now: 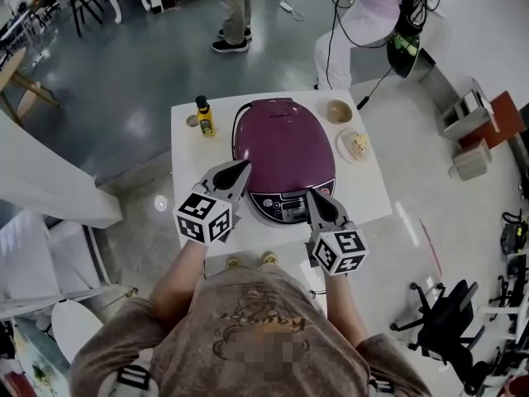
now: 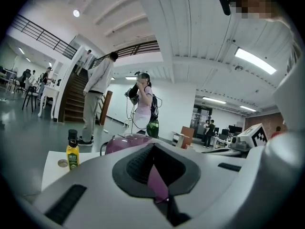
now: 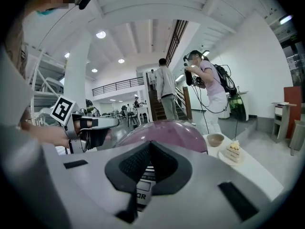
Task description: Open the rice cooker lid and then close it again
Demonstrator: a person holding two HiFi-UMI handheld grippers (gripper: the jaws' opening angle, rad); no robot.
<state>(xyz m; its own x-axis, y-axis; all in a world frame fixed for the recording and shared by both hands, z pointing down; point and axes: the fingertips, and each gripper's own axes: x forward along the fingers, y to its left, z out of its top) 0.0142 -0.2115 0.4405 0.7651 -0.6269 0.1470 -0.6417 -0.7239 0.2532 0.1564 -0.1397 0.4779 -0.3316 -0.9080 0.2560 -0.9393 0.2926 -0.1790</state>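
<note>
My left gripper [image 1: 240, 170] has its jaws pressed together with nothing in them. My right gripper [image 1: 313, 195] looks closed and empty too. Both point forward and a little down. The rice cooker [image 1: 285, 176] stands straight ahead, between the two tips, on the white table [image 1: 368, 193], and its lid [image 1: 277, 135] is down. Its long axis runs away from me, with the control panel [image 1: 283, 206] on my side. The right tip is just at this panel, so I judge it nearer to the lid's front edge. The left tip is beside the cooker's left flank.

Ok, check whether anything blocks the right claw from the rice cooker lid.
Nothing visible does. The right claw hovers at the front of the rice cooker; the bottle, bowl and cake plate stand off to its sides.
</note>
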